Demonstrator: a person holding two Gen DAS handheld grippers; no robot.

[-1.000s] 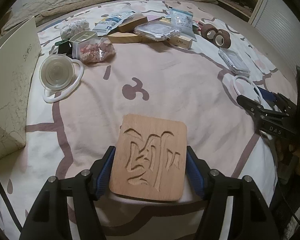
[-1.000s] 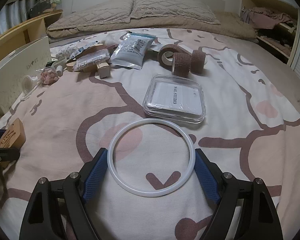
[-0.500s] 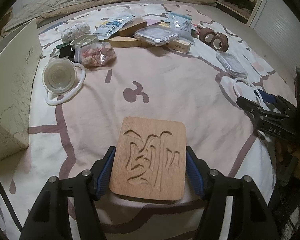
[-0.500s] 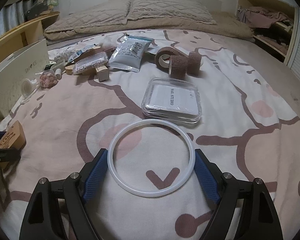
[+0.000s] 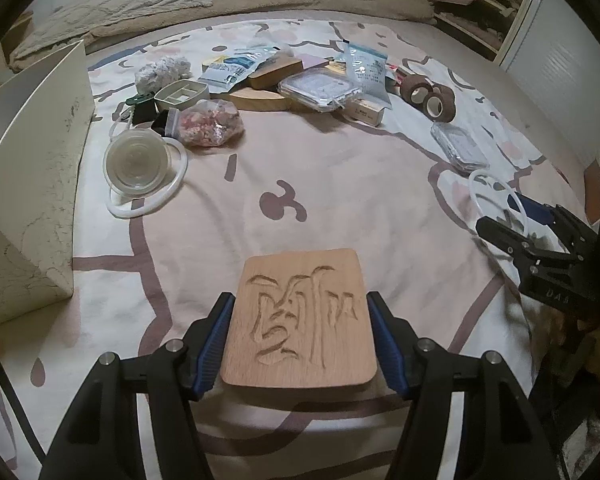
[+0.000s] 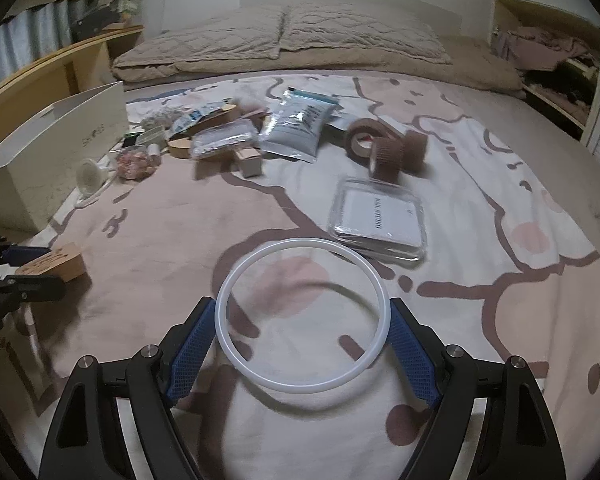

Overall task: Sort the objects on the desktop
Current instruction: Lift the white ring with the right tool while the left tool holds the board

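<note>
My left gripper (image 5: 300, 320) is shut on a carved wooden board (image 5: 300, 316), held flat just above the bedspread. My right gripper (image 6: 302, 324) is shut on a white ring (image 6: 236, 344), lifted above the bedspread with its shadow below. The right gripper and ring also show at the right of the left wrist view (image 5: 516, 216). The left gripper with the board shows at the left of the right wrist view (image 6: 54, 266).
A white open box (image 5: 32, 184) stands at the left. A clear lidded cup on another white ring (image 5: 138, 162), a bag of pink bits (image 5: 208, 124), packets, wooden pieces, brown tape rolls (image 6: 384, 148) and a clear case (image 6: 378, 220) lie further up the bed. Pillows lie behind.
My right gripper has lifted the white ring off the bedspread and the view has drawn back. My left gripper with the board has risen slightly.
</note>
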